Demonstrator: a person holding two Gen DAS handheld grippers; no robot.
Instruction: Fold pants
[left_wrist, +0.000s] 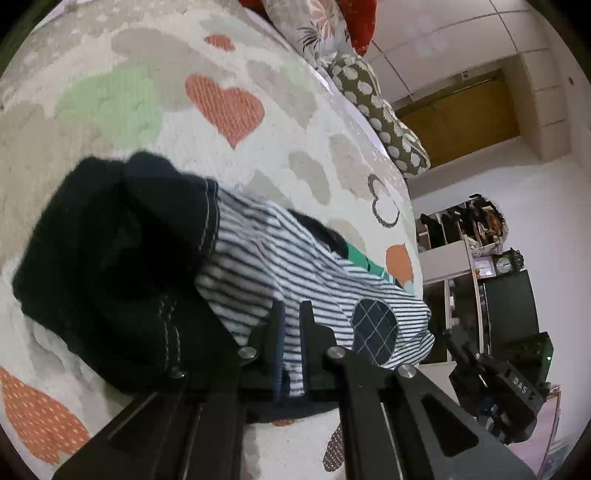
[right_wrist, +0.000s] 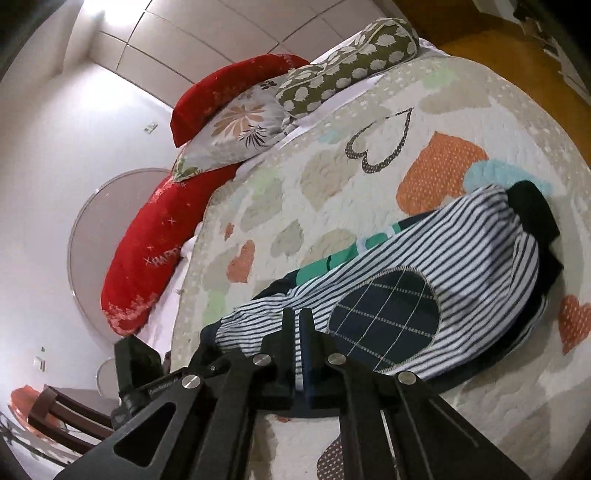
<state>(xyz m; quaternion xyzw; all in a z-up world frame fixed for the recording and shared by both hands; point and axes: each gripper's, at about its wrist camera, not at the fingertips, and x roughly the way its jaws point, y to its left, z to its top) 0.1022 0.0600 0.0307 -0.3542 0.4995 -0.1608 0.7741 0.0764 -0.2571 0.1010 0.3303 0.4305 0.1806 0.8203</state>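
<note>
The pants (left_wrist: 258, 258) are white with dark stripes and a navy checked oval patch (left_wrist: 373, 328). They lie bunched on a heart-patterned quilt (left_wrist: 221, 103). A dark navy fabric part (left_wrist: 110, 258) is heaped at their left end. My left gripper (left_wrist: 291, 310) is shut on the pants' near edge, and striped cloth shows between its fingers. In the right wrist view the same pants (right_wrist: 480, 258) stretch away to the right with the patch (right_wrist: 384, 317) facing up. My right gripper (right_wrist: 297, 321) is shut on their near hem, with a strip of cloth pinched between the pads.
A green and dark garment (right_wrist: 332, 262) lies under the pants. Pillows (right_wrist: 351, 66) and a red cushion (right_wrist: 147, 251) line the bed's far side. The bed edge drops off just beyond the pants in the left wrist view. A shelf with a clock (left_wrist: 502, 264) stands past it. A wooden chair (right_wrist: 66, 421) is at lower left.
</note>
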